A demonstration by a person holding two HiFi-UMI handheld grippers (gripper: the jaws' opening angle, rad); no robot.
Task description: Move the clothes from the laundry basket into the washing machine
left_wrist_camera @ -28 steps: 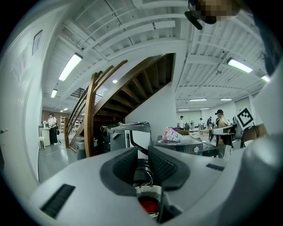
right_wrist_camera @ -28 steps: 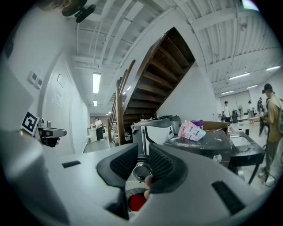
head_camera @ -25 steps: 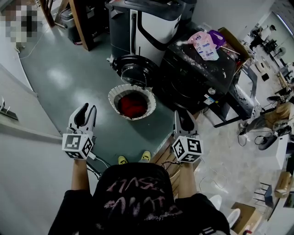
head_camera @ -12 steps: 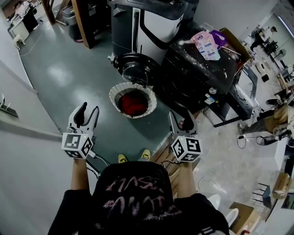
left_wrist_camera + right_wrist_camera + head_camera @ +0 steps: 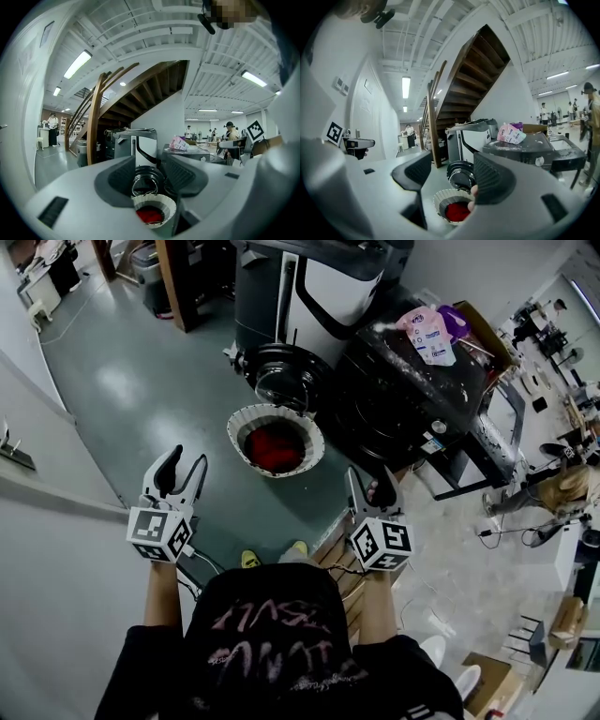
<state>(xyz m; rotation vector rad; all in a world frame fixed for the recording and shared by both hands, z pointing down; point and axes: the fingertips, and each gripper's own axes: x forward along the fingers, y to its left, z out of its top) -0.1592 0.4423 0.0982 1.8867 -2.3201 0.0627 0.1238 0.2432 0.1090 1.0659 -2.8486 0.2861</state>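
Red clothes [image 5: 272,446] fill the bottom of the white laundry basket [image 5: 246,424], a round tub with a scalloped rim standing on the grey-green floor [image 5: 131,390]. Just beyond it, the black washing machine [image 5: 380,423] has its round door [image 5: 279,379] swung open, next to the basket's far rim. On the machine's dusty top lie a pink bag [image 5: 429,334] and a purple pouch [image 5: 452,320] (the print on both is too small to read).

The left gripper [image 5: 187,461] and the right gripper [image 5: 371,480] are held level on the near side of the basket, well apart, one to each side of it. Both have just been opening their jaws. Both now stand moderately apart with nothing gripped, and each gripper view shows only the distant basket and red clothes in the gap. A fingertip [image 5: 474,191] shows beside the right gripper's right jaw.

Each gripper's marker cube [image 5: 157,533] bears black-and-white squares, and the person's black shirt [image 5: 272,634] carries pinkish lettering that I cannot make out.
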